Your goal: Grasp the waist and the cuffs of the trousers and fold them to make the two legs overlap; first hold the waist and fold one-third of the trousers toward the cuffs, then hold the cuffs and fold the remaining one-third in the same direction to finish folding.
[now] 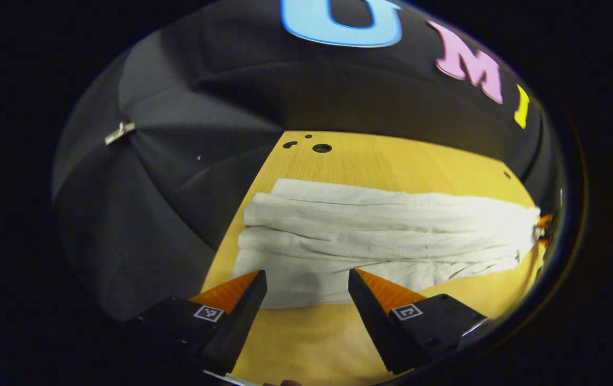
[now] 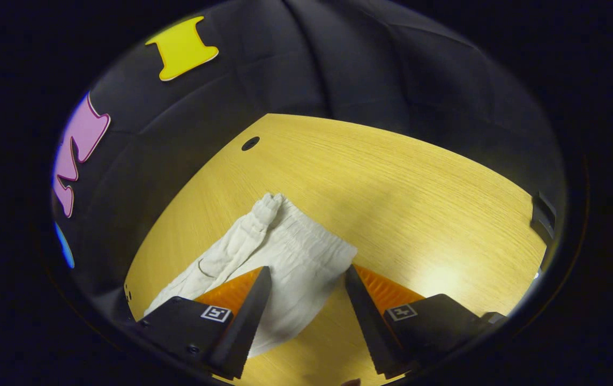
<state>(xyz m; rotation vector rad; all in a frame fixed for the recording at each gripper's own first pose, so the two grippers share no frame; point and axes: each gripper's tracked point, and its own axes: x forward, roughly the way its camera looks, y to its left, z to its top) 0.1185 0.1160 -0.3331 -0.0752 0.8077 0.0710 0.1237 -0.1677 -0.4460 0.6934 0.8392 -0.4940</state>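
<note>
— Nearest the lens in the left gripper view, what do you make out?

— Two fingers of the left gripper (image 1: pixel 306 279) at the bottom of the frame, spread apart and grasping nothing. Between their tips lies the near edge of the trousers (image 1: pixel 371 236), a pale bundle stretched from centre-left to the far right of the frame across the wooden table (image 1: pixel 392 155).

— Is the gripper touching the cloth?

— I cannot tell; the tips sit just at its edge. Judging by the smooth hem, that end looks like the cuffs, so the gripper seems lined up to take them.

— And in the right gripper view?

— Again starting low: the right gripper (image 2: pixel 306 276) is likewise released, its fingers straddling the trousers' (image 2: pixel 296 257) gathered end, which runs from lower left up to the middle. The puckered band suggests the waist.

— Why one at each end?

— Probably so waist and cuffs can be lifted together. The legs look roughly stacked lengthwise already, though I can't confirm they overlap neatly. Far right, bare table (image 2: pixel 419 187) leaves room for the folds.
</note>
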